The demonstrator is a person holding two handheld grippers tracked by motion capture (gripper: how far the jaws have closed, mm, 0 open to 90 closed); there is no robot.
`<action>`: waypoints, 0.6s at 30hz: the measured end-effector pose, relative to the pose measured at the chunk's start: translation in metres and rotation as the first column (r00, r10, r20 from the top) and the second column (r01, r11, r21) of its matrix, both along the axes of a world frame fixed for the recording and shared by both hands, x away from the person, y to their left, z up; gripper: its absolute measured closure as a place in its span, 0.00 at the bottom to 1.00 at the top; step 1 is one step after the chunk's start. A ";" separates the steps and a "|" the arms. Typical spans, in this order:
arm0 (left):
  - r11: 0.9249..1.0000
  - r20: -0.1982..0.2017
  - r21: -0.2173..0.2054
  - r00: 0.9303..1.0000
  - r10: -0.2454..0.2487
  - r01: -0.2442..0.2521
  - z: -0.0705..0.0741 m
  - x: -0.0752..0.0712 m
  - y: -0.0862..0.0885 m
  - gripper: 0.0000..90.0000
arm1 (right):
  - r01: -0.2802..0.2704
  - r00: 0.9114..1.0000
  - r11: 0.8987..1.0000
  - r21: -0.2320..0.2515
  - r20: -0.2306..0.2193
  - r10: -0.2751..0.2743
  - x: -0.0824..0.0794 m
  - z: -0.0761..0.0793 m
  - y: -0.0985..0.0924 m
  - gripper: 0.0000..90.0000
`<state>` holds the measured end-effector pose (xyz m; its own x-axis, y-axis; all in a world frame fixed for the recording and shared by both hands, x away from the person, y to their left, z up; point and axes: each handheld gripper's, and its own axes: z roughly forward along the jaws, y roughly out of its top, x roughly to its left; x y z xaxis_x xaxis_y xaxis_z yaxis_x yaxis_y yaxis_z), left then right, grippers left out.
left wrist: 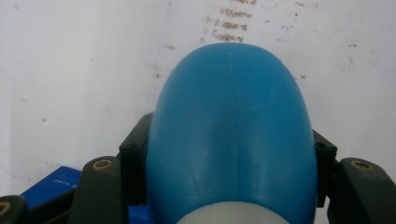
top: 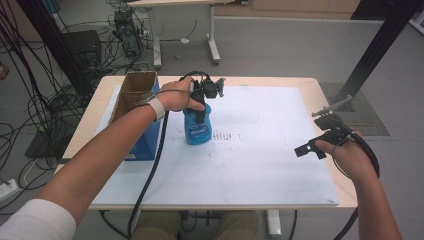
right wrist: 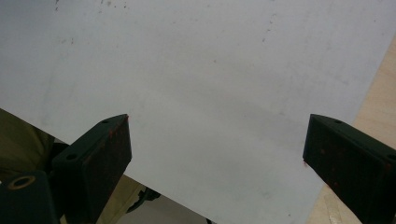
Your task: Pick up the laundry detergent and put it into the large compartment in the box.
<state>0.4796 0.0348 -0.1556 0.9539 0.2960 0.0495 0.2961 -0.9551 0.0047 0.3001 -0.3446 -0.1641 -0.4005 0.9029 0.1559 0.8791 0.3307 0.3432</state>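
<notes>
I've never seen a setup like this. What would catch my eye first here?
Most striking is the bright blue bottle standing on the white sheet near the table's middle, clamped from above by the left gripper. Just left of it stands an open cardboard box with blue sides. At the table's right edge the right gripper hovers with jaws wide apart, holding nothing.

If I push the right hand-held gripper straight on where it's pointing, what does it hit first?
Probably just the white sheet covering the table; the open right hand-held gripper has nothing between its jaws, though depth is unclear.
</notes>
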 end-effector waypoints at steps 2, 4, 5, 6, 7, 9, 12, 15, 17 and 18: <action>1.000 -0.001 0.001 1.000 0.001 -0.001 0.000 0.000 0.000 0.42 | 0.000 1.000 1.000 -0.001 -0.002 0.000 0.000 0.000 0.001 0.09; 1.000 -0.001 0.001 1.000 0.001 -0.001 0.000 0.000 0.000 0.42 | -0.001 1.000 1.000 -0.001 -0.002 0.001 0.000 0.000 0.001 0.09; 1.000 0.000 0.000 1.000 0.000 0.000 0.000 0.000 0.000 0.42 | 0.000 1.000 1.000 0.000 -0.001 0.000 0.000 0.000 0.001 0.09; 1.000 0.000 0.000 1.000 0.001 -0.001 0.000 0.000 0.000 0.42 | -0.001 1.000 1.000 0.000 -0.001 0.001 0.000 0.000 0.001 0.09; 1.000 0.000 0.001 1.000 0.001 -0.001 0.000 0.000 0.000 0.42 | -0.002 1.000 1.000 -0.001 -0.001 0.002 0.001 0.000 0.001 0.09; 1.000 -0.001 0.002 1.000 0.003 -0.003 0.000 0.000 0.000 0.42 | -0.002 1.000 1.000 -0.001 0.001 0.002 0.000 0.001 0.001 0.09; 1.000 -0.001 0.002 1.000 0.003 -0.003 0.000 0.000 -0.001 0.42 | -0.002 1.000 1.000 -0.002 0.001 0.002 0.000 0.001 0.001 0.09; 1.000 0.000 0.001 1.000 0.008 -0.008 0.000 0.000 0.000 0.42 | -0.002 1.000 1.000 -0.003 0.001 0.002 0.000 0.001 0.001 0.09; 1.000 0.001 0.002 1.000 0.003 -0.003 0.000 0.000 -0.001 0.42 | -0.002 1.000 1.000 -0.003 0.002 0.002 0.000 0.001 0.002 0.09; 1.000 0.001 0.002 1.000 0.003 -0.003 0.000 0.000 -0.001 0.42 | -0.002 1.000 1.000 -0.003 0.002 0.002 0.000 0.001 0.002 0.09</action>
